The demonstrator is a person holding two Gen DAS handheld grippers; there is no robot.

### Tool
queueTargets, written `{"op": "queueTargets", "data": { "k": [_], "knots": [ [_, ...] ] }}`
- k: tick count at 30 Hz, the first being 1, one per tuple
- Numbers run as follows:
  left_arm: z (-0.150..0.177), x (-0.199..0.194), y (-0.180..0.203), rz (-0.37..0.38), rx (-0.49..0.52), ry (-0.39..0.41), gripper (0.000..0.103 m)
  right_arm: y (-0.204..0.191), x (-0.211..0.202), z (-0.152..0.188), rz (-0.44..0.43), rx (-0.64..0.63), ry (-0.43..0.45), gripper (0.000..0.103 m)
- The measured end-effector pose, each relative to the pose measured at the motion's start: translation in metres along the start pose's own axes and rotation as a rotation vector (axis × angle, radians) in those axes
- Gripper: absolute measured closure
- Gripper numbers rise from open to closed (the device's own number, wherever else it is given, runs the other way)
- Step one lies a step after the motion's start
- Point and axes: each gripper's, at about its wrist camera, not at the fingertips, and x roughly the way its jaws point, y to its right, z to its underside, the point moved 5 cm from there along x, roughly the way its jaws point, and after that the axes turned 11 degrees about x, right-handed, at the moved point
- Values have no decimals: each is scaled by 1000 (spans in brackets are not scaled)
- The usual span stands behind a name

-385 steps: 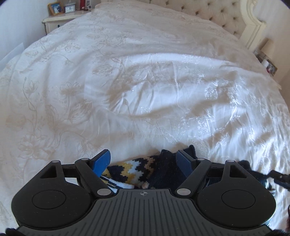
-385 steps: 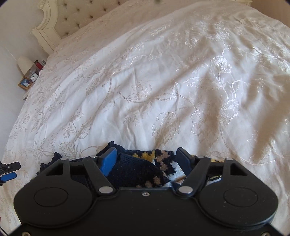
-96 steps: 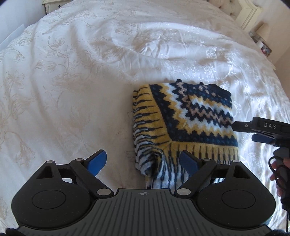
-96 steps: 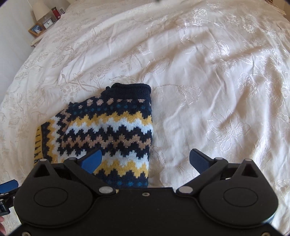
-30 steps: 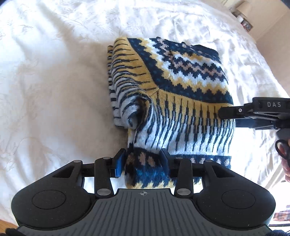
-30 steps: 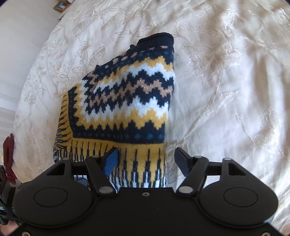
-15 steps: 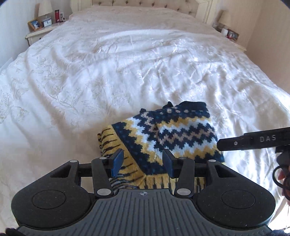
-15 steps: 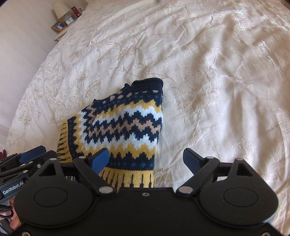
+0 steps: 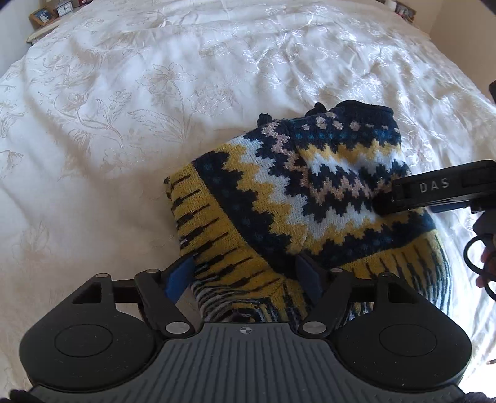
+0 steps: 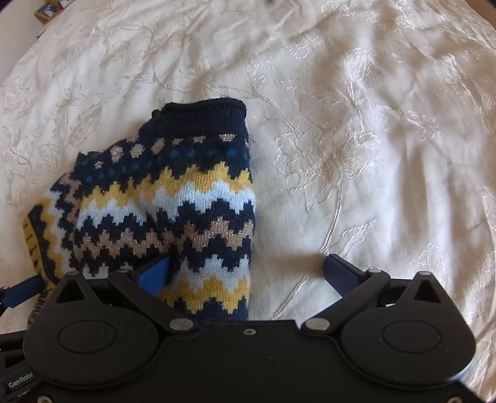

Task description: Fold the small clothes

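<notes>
Near the bed's (image 9: 124, 124) front edge, both tongs, left (image 9: 245, 276) and right (image 10: 248, 272), stand wide around the sweater (image 9: 310, 192), seemingly mid-fold; next, regrip its edge.

White embroidered bedspread (image 9: 130, 102) under a folded zigzag-patterned sweater (image 9: 313, 192).

Sunlit embroidered white bedspread (image 9: 130, 102), bedside table (image 9: 38, 29)

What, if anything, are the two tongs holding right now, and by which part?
Nothing appears held. The left tongs stand open around the sweater at its striped hem; the right tongs are wide open over its edge and the bedspread.
</notes>
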Motion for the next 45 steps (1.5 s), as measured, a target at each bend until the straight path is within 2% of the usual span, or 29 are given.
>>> {"op": "queueTargets", "data": {
  "k": [5,8,11,16,21,26,32,36,45],
  "knots": [
    [-3,9,-12,34,-71,-37,14,-6,13,-10,28,-40,-24,1],
    [-2,14,-18,46,-101,-71,1,-5,13,-11,23,-36,-30,1],
    [-3,15,-20,52,-113,-97,0,-4,9,-9,17,-37,-8,1],
    [-8,3,-16,12,-79,-85,0,-5,-7,1,15,-56,62,1],
    [-11,-29,-14,-34,-93,-35,0,-4,-43,12,49,-76,150,1],
    [-8,-64,-6,-59,-130,18,0,3,-78,30,2,-63,172,1],
    [12,-99,24,-133,-119,16,0,16,-106,50,-32,-96,155,1],
    [28,-117,46,-153,-102,20,0,25,-128,73,-61,-129,187,1],
    [52,-155,86,-173,-114,61,2,41,-172,120,-56,-184,268,1]
  ]
}}
